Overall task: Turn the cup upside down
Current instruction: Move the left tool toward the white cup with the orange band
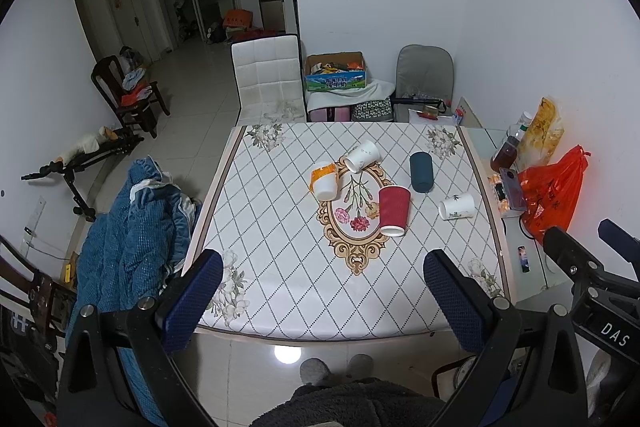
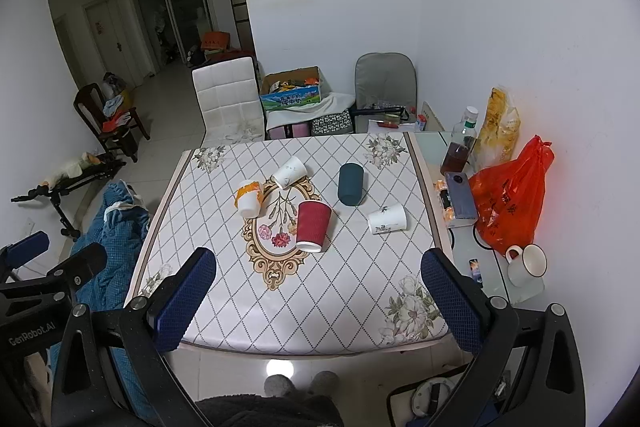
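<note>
Several cups lie on their sides on the patterned table point(image 1: 280, 287): a red ribbed cup point(image 1: 394, 209) point(image 2: 313, 224), a dark teal cup point(image 1: 421, 171) point(image 2: 351, 184), a white cup with an orange band point(image 1: 324, 179) point(image 2: 249, 199), a white cup at the back point(image 1: 362, 155) point(image 2: 289, 171) and a small white cup on the right point(image 1: 457, 206) point(image 2: 387, 219). My left gripper point(image 1: 323, 287) is open and empty, held above the table's near edge. My right gripper point(image 2: 318, 287) is open and empty, beside it to the right.
A glass side table on the right holds an orange plastic bag point(image 2: 510, 195), a bottle point(image 2: 460, 143), a phone point(image 2: 460, 195) and a white mug point(image 2: 526, 263). A blue blanket point(image 1: 132, 235) lies left of the table. Chairs point(image 1: 268, 79) and a box stand behind it.
</note>
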